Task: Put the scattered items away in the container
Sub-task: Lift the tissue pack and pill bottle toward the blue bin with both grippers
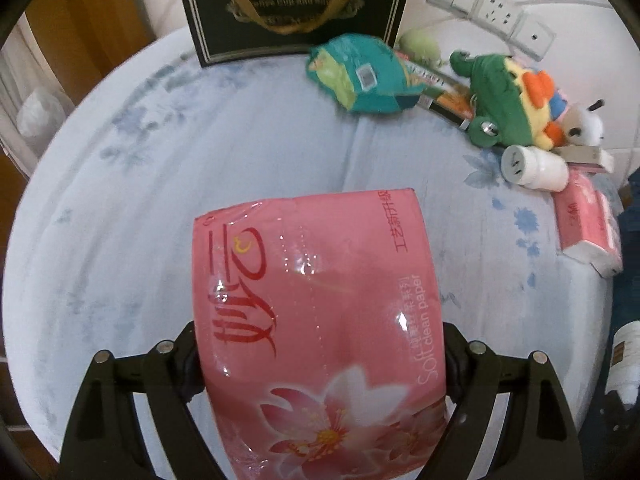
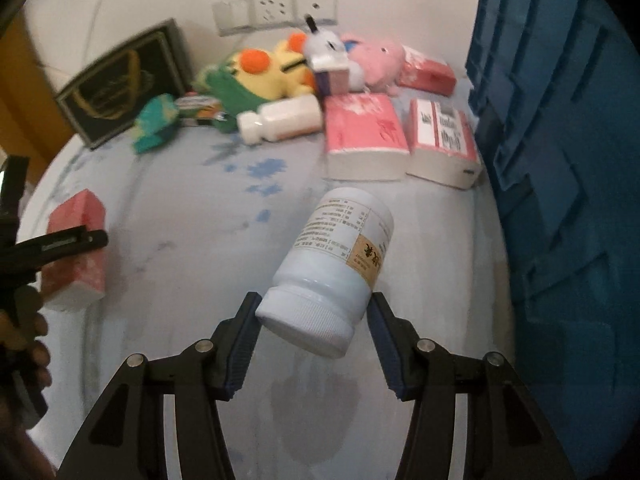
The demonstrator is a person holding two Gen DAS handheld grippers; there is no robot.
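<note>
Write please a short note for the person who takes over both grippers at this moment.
Left gripper: shut on the pink tissue pack, lifted off the bed.
Right gripper: shut on the white bottle at its cap, lifted too.
Blue crate: at the right edge of the bed; inside not visible.
Done: two items picked up.
Left: drop both in, then collect the plush toys, second bottle, tissue packs and teal packet.
</note>
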